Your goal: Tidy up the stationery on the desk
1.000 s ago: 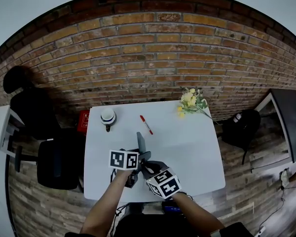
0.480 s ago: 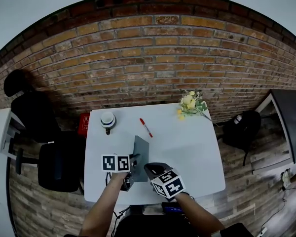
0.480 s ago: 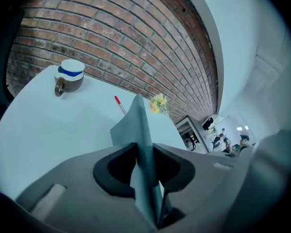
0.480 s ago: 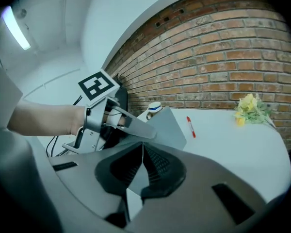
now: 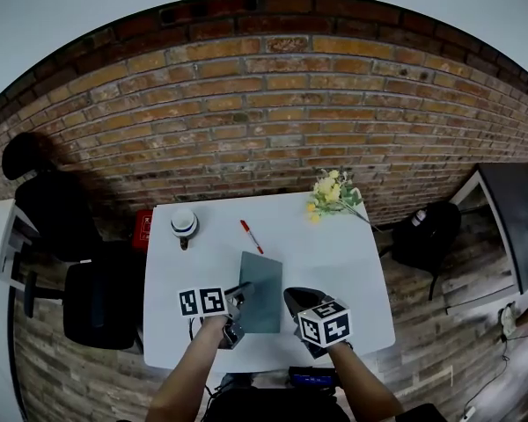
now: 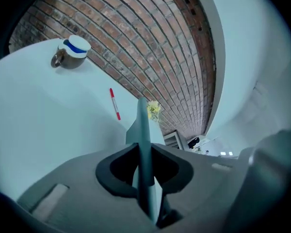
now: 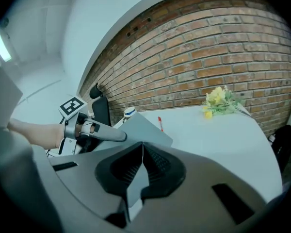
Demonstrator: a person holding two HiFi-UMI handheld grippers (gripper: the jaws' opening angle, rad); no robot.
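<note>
A thin grey-green notebook (image 5: 261, 303) hangs just above the white desk (image 5: 352, 271), held between both grippers. My left gripper (image 5: 243, 292) grips its left edge; its jaws have just been closing, and the notebook (image 6: 143, 144) stands edge-on between them, pinched. My right gripper (image 5: 293, 301) is shut on the notebook's right edge, seen as a thin sheet (image 7: 144, 131) clamped between the jaws in the right gripper view (image 7: 141, 165). A red pen (image 5: 251, 236) lies on the desk beyond the notebook.
A mug with a white and blue lid (image 5: 184, 224) stands at the desk's far left. Yellow flowers (image 5: 328, 194) lie at the far right corner. Black chairs (image 5: 97, 297) stand left of the desk, a black bag (image 5: 427, 231) sits on the floor at the right.
The notebook has turned from edge-on to showing its broad face. My right gripper has moved right along it to the right edge; the left gripper has rolled and stayed in place.
</note>
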